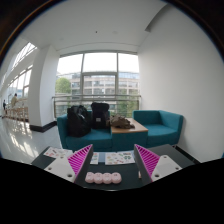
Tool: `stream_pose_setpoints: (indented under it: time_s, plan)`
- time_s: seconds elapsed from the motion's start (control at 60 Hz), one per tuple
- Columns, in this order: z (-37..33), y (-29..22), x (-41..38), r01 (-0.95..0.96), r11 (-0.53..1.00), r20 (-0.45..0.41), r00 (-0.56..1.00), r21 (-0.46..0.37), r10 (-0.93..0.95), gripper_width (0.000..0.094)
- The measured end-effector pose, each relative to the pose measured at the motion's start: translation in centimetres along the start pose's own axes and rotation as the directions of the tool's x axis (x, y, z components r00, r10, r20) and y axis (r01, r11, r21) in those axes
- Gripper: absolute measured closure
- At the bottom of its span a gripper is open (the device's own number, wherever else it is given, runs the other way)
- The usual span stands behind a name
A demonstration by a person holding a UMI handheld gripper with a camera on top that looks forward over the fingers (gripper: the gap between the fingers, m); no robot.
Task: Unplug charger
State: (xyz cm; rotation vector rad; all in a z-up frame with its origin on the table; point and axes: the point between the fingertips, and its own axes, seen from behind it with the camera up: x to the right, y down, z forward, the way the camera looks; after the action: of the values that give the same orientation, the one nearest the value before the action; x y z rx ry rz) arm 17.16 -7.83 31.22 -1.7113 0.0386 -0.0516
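Note:
My gripper [113, 150] is open, its two fingers with magenta pads [80, 160] spread wide over a dark table [120, 168]. A pale white strip with a row of several round bumps [103, 178] lies on the table between the fingers, close to their base, with a gap at either side. I cannot tell whether it is a charger or a socket strip. No cable or plug shows. Nothing is held.
Printed sheets [118, 157] lie on the table just ahead of the fingers. Beyond stands a teal corner sofa [160, 124] with black bags [88, 118] and a small wooden table [128, 127]. Large windows [98, 80] lie behind, a corridor to the left.

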Motion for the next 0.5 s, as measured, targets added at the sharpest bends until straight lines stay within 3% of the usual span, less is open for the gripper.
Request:
stream_pose_setpoints:
  time_s: [0.15, 0.317, 0.5]
  plan:
    - [-3.4, 5.0, -7.0, 0.002, 0.999, 0.061, 0.998, -0.040, 0.001, 0.0102]
    - [-6.5, 7.4, -11.3, -0.015, 0.996, 0.120, 0.992, -0.085, 0.025, 0.0099]
    - [-8.8, 6.3, -12.6, 0.002, 0.997, 0.127, 0.992, -0.081, 0.009, 0.0102]
